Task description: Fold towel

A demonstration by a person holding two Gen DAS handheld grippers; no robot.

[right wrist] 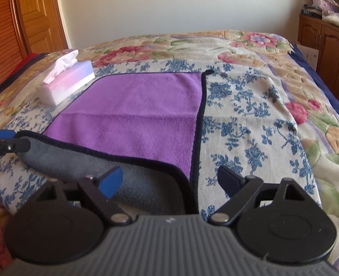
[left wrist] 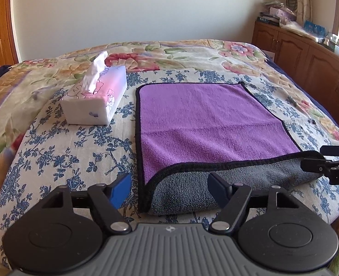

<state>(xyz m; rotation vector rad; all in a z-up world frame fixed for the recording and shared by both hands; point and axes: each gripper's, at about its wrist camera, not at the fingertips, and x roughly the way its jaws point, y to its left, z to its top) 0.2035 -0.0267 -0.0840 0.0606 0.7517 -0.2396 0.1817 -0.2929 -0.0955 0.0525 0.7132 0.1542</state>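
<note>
**Both claws spread at the towel's turned-up edge**

Left gripper [left wrist: 170,187] released, fingers wide astride the towel's [left wrist: 206,124] near-left corner; right gripper [right wrist: 169,181] likewise released at its near-right corner; towel flat on the bed [left wrist: 61,151], near edge rolled grey-side up; tissue box [left wrist: 96,96] just left of the towel.

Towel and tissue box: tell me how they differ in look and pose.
The towel lies flat and limp on the bed, while the tissue box stands as a firm block with a tissue poking up. The towel is purple with a black hem and grey underside, turned up at its near edge; the tissue box is white and pink. Both rest on the floral blue cover.
</note>
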